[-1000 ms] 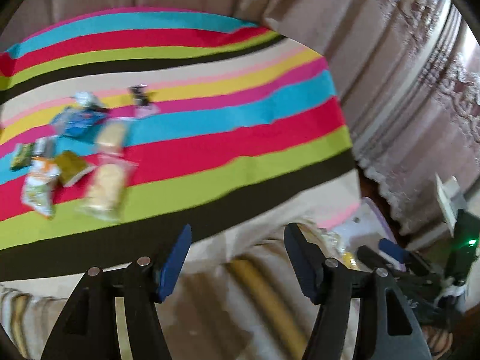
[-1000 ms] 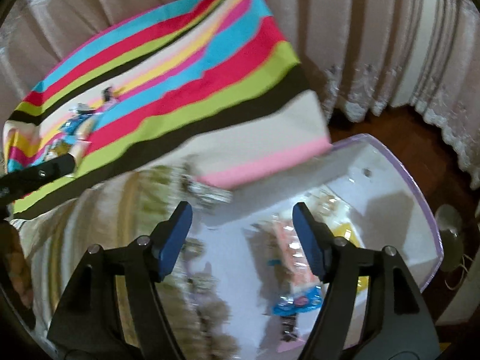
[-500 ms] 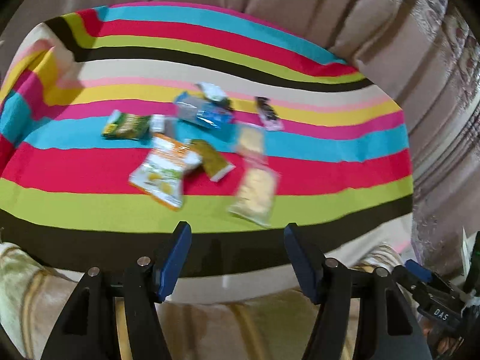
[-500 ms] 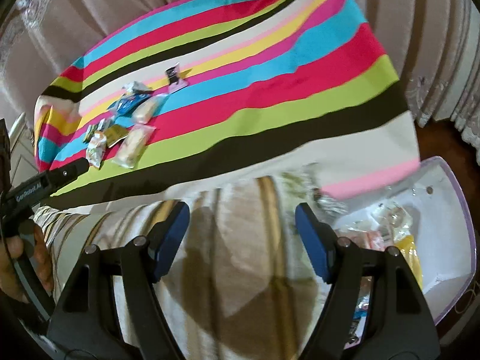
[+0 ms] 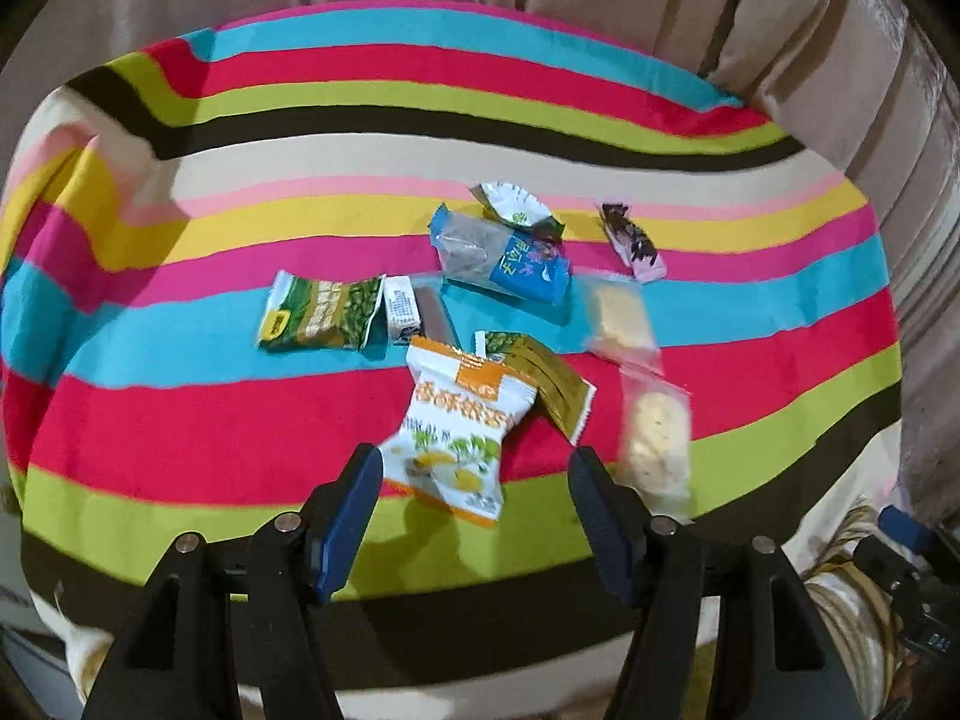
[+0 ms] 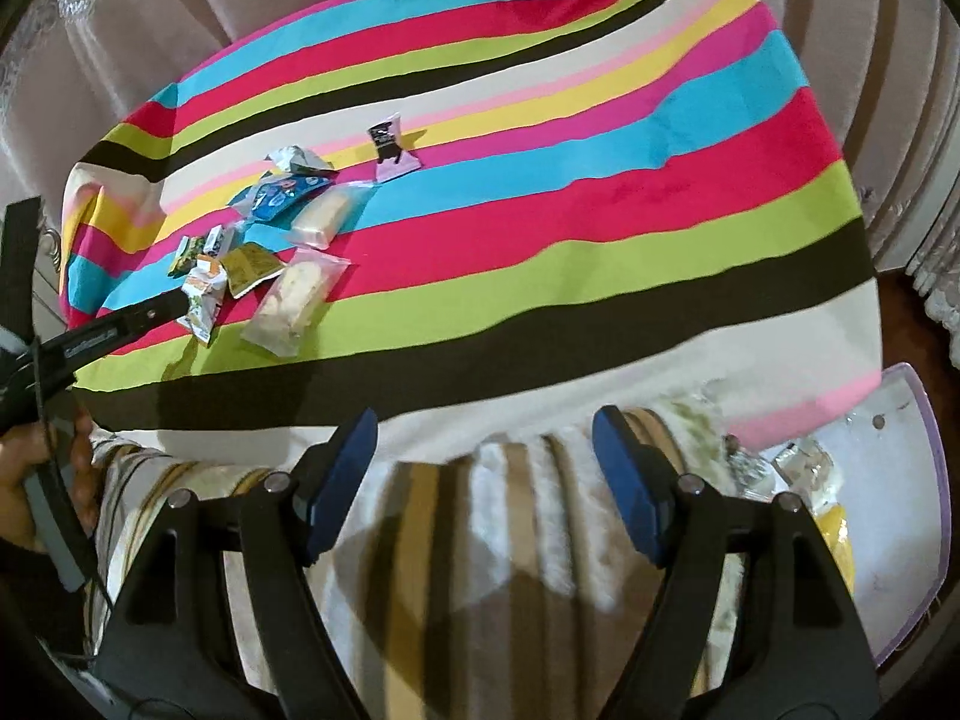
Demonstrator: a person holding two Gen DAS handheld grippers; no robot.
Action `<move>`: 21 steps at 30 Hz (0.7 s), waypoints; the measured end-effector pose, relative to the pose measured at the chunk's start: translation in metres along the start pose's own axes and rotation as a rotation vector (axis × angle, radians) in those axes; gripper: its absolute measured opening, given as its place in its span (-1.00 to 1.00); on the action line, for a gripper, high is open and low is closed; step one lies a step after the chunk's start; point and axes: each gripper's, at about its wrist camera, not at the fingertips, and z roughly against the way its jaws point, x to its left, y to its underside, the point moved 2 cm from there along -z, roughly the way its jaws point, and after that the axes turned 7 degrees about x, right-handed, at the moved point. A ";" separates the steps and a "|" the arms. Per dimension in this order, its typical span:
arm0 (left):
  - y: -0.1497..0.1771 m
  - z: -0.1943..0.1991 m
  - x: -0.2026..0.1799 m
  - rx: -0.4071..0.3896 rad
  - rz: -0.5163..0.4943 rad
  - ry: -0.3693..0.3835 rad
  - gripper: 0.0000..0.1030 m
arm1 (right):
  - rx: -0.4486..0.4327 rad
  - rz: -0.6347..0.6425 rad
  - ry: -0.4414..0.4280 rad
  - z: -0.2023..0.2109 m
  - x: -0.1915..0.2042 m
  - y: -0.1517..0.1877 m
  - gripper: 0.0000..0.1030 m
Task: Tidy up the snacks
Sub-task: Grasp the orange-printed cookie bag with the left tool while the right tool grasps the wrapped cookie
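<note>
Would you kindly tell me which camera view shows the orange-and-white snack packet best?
The left wrist view: the orange-and-white snack packet lies large and unobstructed just ahead of the left claw. In the right wrist view it is small, distant, and partly covered by that claw's finger.

A cluster of small plastic snack packets (image 5: 480, 324) lies on the rainbow-striped cloth-covered tabletop (image 5: 240, 438), toward its left end in the right wrist view. Beige pleated curtains (image 6: 180, 18) hang behind the tabletop. A white, purple-rimmed plastic tray (image 6: 900, 540) holding more packets sits lower, off the tabletop's right end.
</note>
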 end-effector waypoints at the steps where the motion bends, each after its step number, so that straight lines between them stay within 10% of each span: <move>1: -0.003 -0.005 0.000 0.012 -0.014 -0.005 0.26 | 0.005 0.003 -0.004 -0.002 0.003 -0.002 0.49; 21: -0.013 -0.040 0.009 0.069 -0.085 -0.015 -0.15 | 0.028 0.113 0.069 -0.046 0.086 -0.046 0.49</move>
